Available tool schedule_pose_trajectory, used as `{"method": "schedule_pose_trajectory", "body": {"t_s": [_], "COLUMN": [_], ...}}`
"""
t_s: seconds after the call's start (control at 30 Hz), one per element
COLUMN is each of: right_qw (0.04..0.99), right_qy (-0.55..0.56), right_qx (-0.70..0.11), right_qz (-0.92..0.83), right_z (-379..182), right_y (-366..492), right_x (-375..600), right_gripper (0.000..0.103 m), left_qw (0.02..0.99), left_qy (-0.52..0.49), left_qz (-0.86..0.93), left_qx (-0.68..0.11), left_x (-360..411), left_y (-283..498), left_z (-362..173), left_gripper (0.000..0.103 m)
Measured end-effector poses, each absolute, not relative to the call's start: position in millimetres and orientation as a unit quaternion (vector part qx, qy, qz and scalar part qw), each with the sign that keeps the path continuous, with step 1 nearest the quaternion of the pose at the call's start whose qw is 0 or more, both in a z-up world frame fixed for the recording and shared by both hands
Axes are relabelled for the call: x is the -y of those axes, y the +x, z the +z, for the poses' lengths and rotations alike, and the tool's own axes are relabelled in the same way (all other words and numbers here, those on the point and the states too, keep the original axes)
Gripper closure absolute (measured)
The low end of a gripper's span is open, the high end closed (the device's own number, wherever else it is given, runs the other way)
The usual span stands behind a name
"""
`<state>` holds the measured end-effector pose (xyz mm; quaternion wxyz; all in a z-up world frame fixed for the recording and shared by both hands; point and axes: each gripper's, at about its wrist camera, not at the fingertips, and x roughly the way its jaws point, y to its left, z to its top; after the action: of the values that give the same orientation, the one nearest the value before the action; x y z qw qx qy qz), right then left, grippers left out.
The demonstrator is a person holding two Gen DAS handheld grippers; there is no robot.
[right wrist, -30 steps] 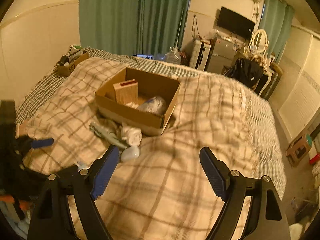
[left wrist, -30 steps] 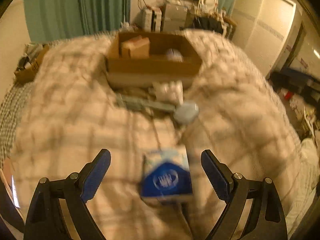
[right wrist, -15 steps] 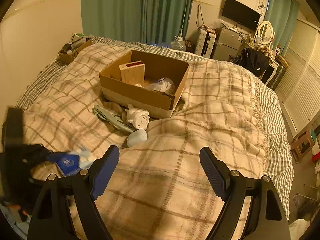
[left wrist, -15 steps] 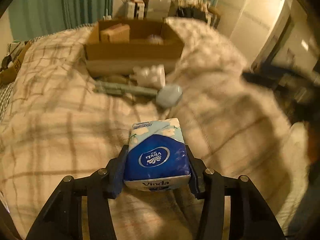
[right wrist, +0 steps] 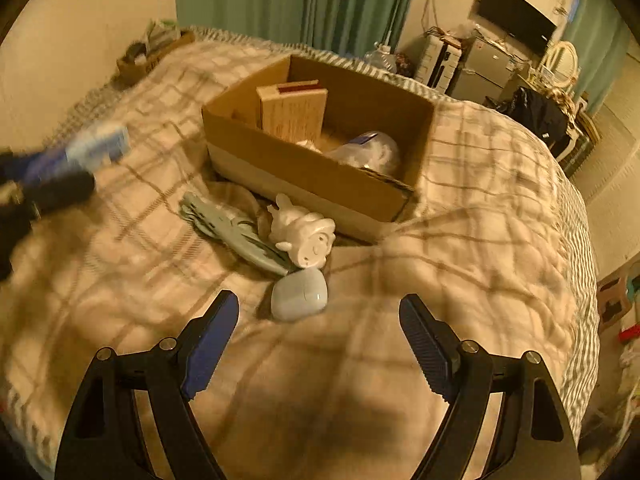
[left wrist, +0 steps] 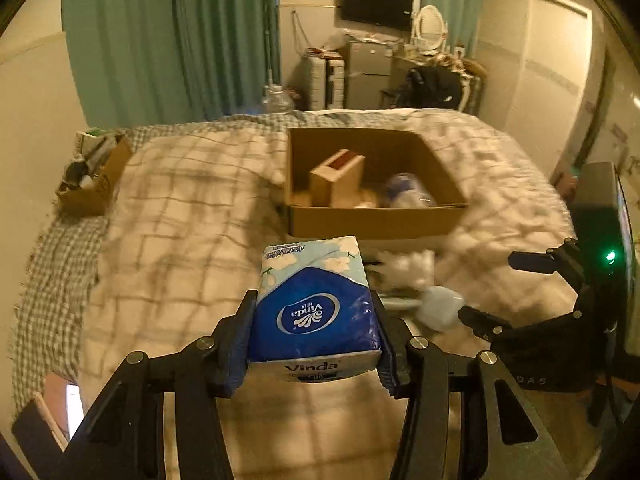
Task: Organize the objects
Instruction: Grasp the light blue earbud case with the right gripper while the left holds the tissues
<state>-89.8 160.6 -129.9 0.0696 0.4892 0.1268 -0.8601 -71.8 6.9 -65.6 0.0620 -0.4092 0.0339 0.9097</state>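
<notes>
Your left gripper (left wrist: 314, 334) now pinches the tissue pack (left wrist: 314, 304), lifted off the bed (left wrist: 180, 200) toward the cardboard box (left wrist: 372, 220); your right gripper's (right wrist: 318, 344) fingers stay spread, empty.

A blue and white tissue pack (left wrist: 314, 312), cloud-printed at its top, is seen. The blanket (right wrist: 460, 240) is cream with brown plaid; the cardboard box (right wrist: 312, 176) plain brown. A white figurine (right wrist: 304, 232) and pale blue case (right wrist: 299, 295) are shown. Green curtains (left wrist: 168, 40) are seen behind.
</notes>
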Motion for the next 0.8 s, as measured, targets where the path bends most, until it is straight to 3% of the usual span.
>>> {"method": "schedule_pose_trajectory", "body": {"t_s": [0.23,0.4,0.47,0.57,0.6,0.8], "right_qw": [0.076,0.069,0.062,0.046,0.044,0.056], "right_qy": [0.559,0.566,0.571,0.566,0.563,0.537], "right_qx": [-0.109,-0.147,-0.17,-0.207,-0.217,-0.202], "right_qz": [-0.818,-0.808,-0.801,-0.796,-0.796,-0.817], "right_z": [-188.5,-203.5,-210.3,-214.1,-214.0,-192.6], "right_y": [-129.8,-131.0,-130.7,-125.4,-122.9,-109.4], "right_x": [-157.0,-146.9,-142.3,-136.0,-134.4,-141.0], "right_gripper": [0.02,0.019,0.024,0.049,0.053,0.053], "left_qw": [0.076,0.072,0.073,0.077,0.079,0.099], "left_qy": [-0.432,-0.45,-0.453,-0.452,-0.452,-0.444], "left_qz": [0.899,0.89,0.889,0.888,0.888,0.891], "left_qx": [-0.013,0.007,0.017,0.025,0.024,0.007], "left_x": [5.3,13.4,15.5,15.9,14.7,4.0], "left_y": [-91.0,-97.7,-96.7,-93.0,-91.0,-74.9], "left_z": [-92.8,-110.4,-113.0,-112.2,-111.1,-98.0], "left_gripper": [0.051,0.051,0.051,0.051,0.051,0.051]}}
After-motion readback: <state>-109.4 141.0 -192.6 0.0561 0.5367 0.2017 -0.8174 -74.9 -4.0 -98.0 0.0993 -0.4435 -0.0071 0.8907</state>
